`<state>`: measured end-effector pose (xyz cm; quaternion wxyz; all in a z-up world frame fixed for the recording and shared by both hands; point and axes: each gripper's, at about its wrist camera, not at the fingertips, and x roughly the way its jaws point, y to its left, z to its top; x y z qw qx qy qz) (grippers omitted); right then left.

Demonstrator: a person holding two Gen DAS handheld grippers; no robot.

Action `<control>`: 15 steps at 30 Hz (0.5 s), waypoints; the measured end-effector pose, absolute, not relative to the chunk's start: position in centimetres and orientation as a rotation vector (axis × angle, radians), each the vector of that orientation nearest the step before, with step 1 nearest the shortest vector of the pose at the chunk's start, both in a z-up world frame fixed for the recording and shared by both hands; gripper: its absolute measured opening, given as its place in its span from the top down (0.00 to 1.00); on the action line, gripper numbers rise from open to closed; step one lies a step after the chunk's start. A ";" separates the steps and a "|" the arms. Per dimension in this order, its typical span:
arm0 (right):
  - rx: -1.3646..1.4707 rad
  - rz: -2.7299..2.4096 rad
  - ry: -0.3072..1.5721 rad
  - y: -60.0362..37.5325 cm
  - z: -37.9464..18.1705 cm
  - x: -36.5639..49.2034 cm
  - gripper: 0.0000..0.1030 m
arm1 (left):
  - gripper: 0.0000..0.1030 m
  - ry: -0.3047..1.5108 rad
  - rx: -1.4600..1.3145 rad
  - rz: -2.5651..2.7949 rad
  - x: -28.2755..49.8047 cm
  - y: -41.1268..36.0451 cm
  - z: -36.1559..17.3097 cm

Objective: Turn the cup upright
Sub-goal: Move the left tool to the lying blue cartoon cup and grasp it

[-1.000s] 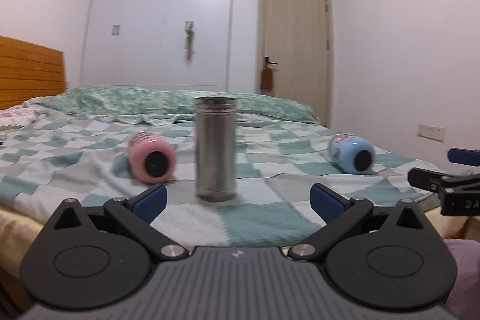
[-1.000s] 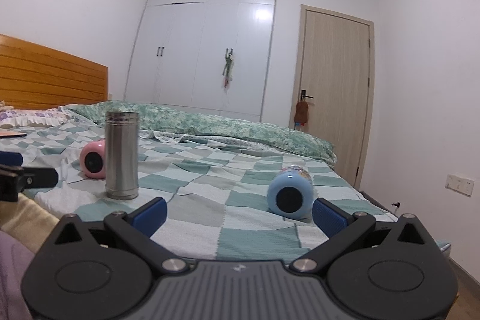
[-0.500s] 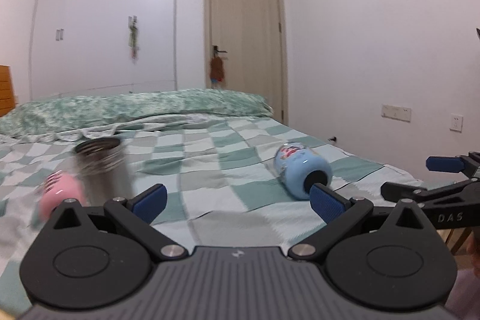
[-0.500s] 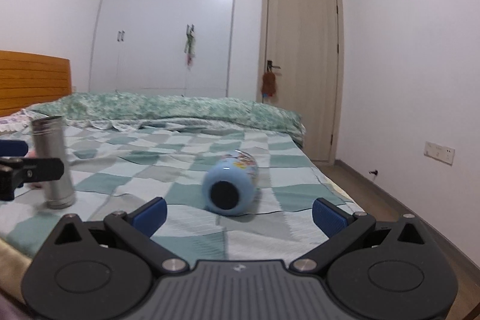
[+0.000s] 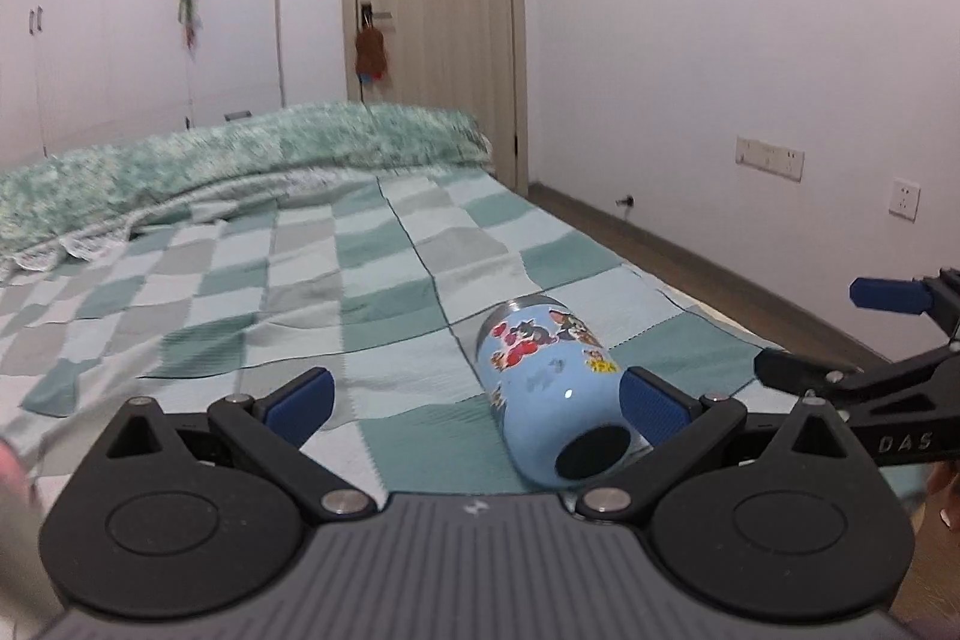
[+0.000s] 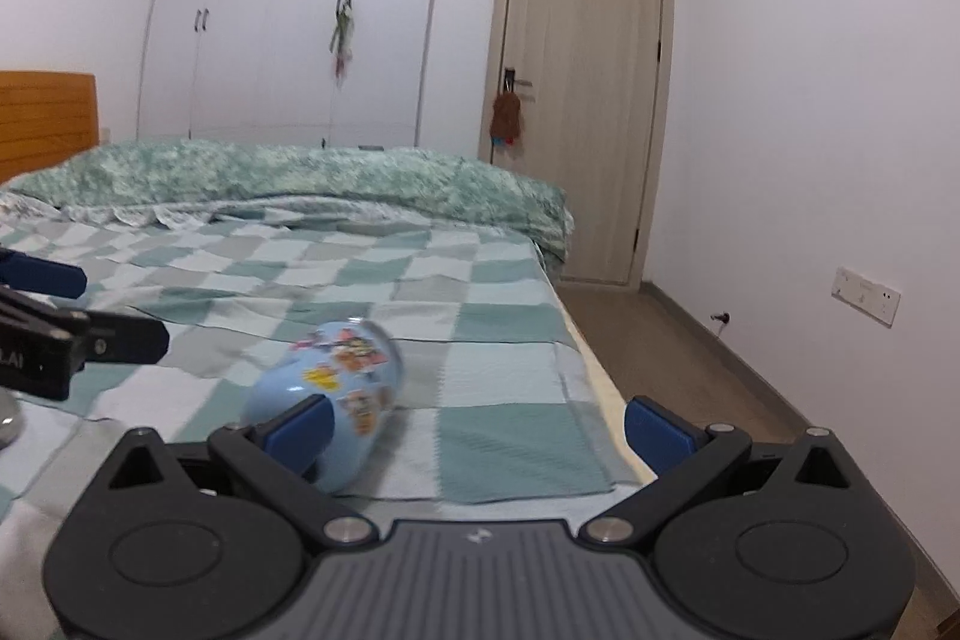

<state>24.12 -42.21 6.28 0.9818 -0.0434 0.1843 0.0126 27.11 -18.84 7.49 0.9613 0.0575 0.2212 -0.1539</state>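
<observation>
A light blue cup [image 5: 549, 388] with cartoon stickers lies on its side on the checkered bedspread, its dark base toward me. My left gripper [image 5: 477, 409] is open, and the cup lies just inside its right finger [image 5: 654, 409]. In the right wrist view the cup [image 6: 333, 394] lies behind the left finger [image 6: 297, 430] of my open right gripper [image 6: 477, 430]. Each gripper shows at the edge of the other's view.
The bed's right edge [image 6: 600, 382] drops to a wooden floor [image 6: 678, 340] close beside the cup. A folded green duvet [image 6: 288, 178] lies at the far side. A metal flask's base [image 6: 9, 421] shows at the far left. A door [image 6: 582, 88] and wardrobe [image 6: 288, 10] stand behind.
Both grippers have swung right and moved closer to the blue cup. The steel flask and pink cup have slid out of the left wrist view.
</observation>
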 end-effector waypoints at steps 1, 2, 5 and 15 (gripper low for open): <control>-0.081 0.022 0.383 -42.8 6.4 25.1 0.00 | 0.00 0.468 0.121 -0.309 28.3 -19.4 7.4; -0.075 0.015 0.392 -43.4 6.4 26.0 0.00 | 0.00 0.484 0.122 -0.308 29.0 -19.8 7.4; -0.074 -0.011 0.416 -44.7 6.4 28.0 0.00 | 0.00 0.543 0.125 -0.311 31.8 -21.1 7.2; 0.006 -0.058 0.451 -48.5 3.8 32.1 0.00 | 0.00 0.800 0.148 -0.352 39.1 -25.3 4.7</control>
